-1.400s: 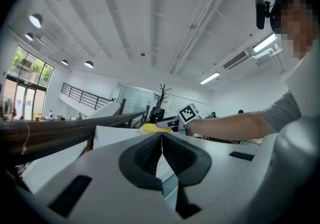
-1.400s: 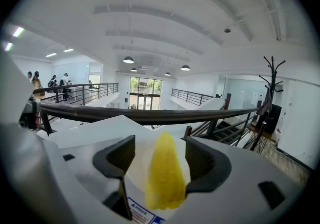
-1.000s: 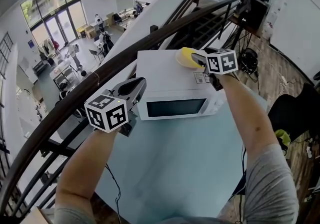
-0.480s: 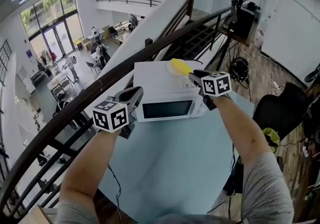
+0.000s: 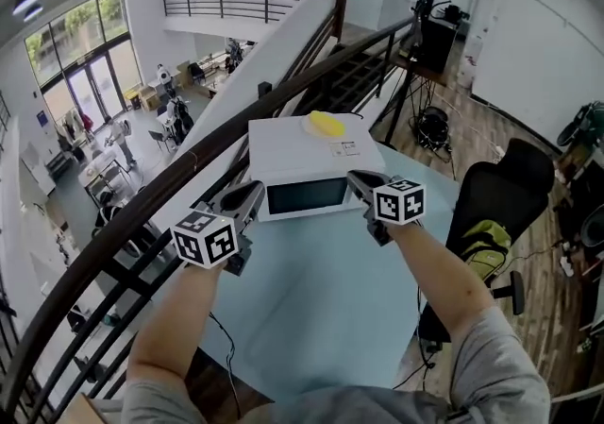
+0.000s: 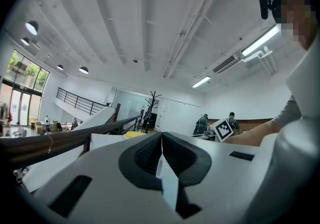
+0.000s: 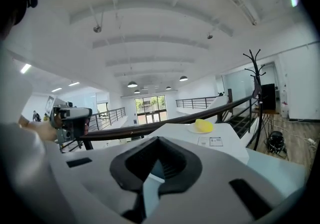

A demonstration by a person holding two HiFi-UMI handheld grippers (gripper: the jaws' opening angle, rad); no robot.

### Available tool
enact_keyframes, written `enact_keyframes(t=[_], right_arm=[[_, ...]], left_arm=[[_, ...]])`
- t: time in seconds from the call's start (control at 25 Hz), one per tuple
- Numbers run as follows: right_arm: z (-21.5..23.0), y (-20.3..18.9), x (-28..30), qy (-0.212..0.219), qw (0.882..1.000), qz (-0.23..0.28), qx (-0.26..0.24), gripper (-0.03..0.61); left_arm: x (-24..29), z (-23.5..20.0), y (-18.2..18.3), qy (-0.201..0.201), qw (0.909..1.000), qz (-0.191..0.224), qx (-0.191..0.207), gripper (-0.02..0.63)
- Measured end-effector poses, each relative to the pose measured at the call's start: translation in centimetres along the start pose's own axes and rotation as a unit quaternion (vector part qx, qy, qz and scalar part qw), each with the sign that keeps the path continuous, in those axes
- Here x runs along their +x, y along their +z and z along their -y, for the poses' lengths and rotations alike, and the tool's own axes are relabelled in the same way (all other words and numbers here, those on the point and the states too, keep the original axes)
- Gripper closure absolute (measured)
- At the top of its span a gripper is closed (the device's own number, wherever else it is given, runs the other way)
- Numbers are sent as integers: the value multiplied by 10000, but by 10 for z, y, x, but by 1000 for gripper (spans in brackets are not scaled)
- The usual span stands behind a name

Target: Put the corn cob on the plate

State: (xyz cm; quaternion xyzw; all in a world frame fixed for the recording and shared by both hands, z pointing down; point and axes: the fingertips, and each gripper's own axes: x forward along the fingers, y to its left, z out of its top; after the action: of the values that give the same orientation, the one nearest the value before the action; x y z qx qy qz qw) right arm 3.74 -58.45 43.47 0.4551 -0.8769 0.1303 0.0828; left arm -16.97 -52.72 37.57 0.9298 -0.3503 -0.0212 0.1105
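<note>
The yellow corn cob (image 5: 327, 123) lies on a white plate (image 5: 310, 129) on top of the white microwave (image 5: 302, 162). The right gripper view shows the corn cob (image 7: 203, 125) and the plate (image 7: 192, 129) well ahead of the jaws. My right gripper (image 5: 357, 181) hangs in front of the microwave's right side, apart from the cob. Its jaws have just been closing and stand shut with nothing between them (image 7: 159, 140). My left gripper (image 5: 253, 194) is by the microwave's left front corner, shut and empty (image 6: 161, 138). The left gripper view shows a sliver of the corn cob (image 6: 134, 133).
The microwave stands at the far end of a pale blue table (image 5: 321, 299). A dark stair railing (image 5: 142, 195) runs along the table's left side with a drop to a hall below. A black office chair (image 5: 510, 195) stands to the right.
My right gripper has drawn back from the corn cob on top of the microwave to in front of it, and its jaws have closed. The left gripper has also pulled back a little.
</note>
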Motion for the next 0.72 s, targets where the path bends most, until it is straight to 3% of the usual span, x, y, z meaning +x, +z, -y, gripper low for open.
enact_keyframes(t=[0.12,0.36,0.72], right_arm=[[-40,-13,-27,-85,9999,90,121,561],[-64,-27,-105,-314,9994,30,154,561],[-89,-35,-212,-95,9993,106,-340,561]], left_arm=[[-26,10,-1,-238,9997,65,14,595],[-34,65,-7,-567,9984,33,-32,595],[-84,169,-24,-139,9997,-207,22,595]])
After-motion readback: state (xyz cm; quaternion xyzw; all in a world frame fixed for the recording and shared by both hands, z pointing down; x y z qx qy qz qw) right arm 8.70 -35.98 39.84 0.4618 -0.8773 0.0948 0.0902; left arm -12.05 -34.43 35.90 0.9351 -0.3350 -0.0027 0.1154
